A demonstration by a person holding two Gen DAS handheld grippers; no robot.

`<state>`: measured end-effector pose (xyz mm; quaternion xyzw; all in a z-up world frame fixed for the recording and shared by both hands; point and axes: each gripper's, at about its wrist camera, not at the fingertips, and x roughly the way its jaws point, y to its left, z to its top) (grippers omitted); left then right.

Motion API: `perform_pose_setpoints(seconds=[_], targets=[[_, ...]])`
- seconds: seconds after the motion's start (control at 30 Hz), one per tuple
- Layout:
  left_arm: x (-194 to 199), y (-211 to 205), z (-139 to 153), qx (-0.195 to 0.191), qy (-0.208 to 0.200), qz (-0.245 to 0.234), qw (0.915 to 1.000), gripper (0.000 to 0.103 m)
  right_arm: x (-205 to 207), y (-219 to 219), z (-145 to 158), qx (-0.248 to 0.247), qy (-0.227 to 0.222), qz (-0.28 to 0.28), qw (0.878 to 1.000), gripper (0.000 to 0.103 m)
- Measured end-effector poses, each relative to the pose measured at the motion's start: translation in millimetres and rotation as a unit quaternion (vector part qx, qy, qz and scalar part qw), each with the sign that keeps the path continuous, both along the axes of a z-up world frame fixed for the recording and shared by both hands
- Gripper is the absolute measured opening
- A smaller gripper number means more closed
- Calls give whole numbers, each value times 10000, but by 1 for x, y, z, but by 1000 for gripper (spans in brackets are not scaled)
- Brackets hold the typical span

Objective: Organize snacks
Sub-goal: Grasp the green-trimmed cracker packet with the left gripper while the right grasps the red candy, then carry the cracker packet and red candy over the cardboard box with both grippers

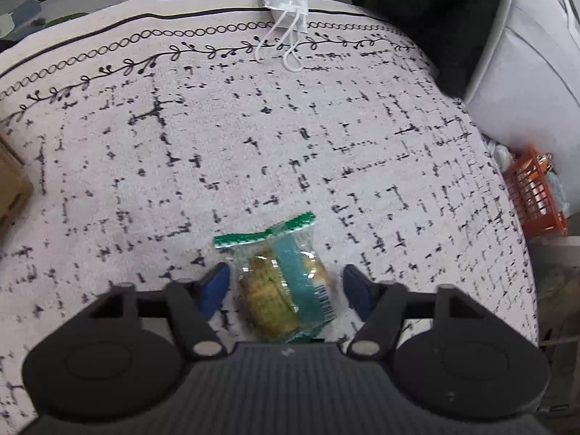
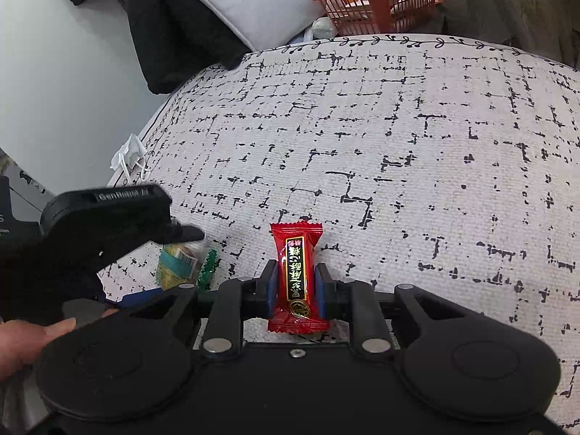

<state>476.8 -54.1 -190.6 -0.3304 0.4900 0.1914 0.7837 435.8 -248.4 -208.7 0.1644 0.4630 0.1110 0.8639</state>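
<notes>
I have my right gripper clenched on the red candy, its fingers pinching the wrapper across its narrow middle so it stays upright and ready to carry. My left gripper straddles the clear cookie packet lying on the patterned cloth, released, with a gap at each side, so I judge it is lined up for a grasp. The orange basket beyond the cloth's edge looks a likely destination.

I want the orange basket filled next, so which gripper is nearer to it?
Right, probably. The right gripper, shut on the red candy, faces the orange basket across the cloth; from the left gripper it sits far off sideways.
</notes>
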Motion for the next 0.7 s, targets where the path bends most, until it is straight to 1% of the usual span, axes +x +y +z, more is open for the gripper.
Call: perform_pose_setpoints(seconds=[0.03,0.07,0.17,0.33,0.4,0.5,0.7], targets=[[-1,2,0,23,-4,-75,10000,53,-1,0,1,0,-8,19,10000,21],[-3,2,0,33,-43,-137,9999,51,-1,1,2,6,-17,46,10000,21],[-12,10,4,-93,-233,-237,9994,51,-4,4,4,9,-44,132,9999,21],[-34,21,16,-44,-323,-296,9990,51,-11,13,10,21,-145,304,9994,21],[-44,28,24,-21,-385,-307,9988,51,-15,18,14,29,-201,390,9990,21],[-57,36,41,131,-481,-385,9980,51,-20,26,20,-1,-269,491,9984,21],[-80,52,67,203,-646,-407,9969,51,-33,41,37,30,-473,637,9968,21]])
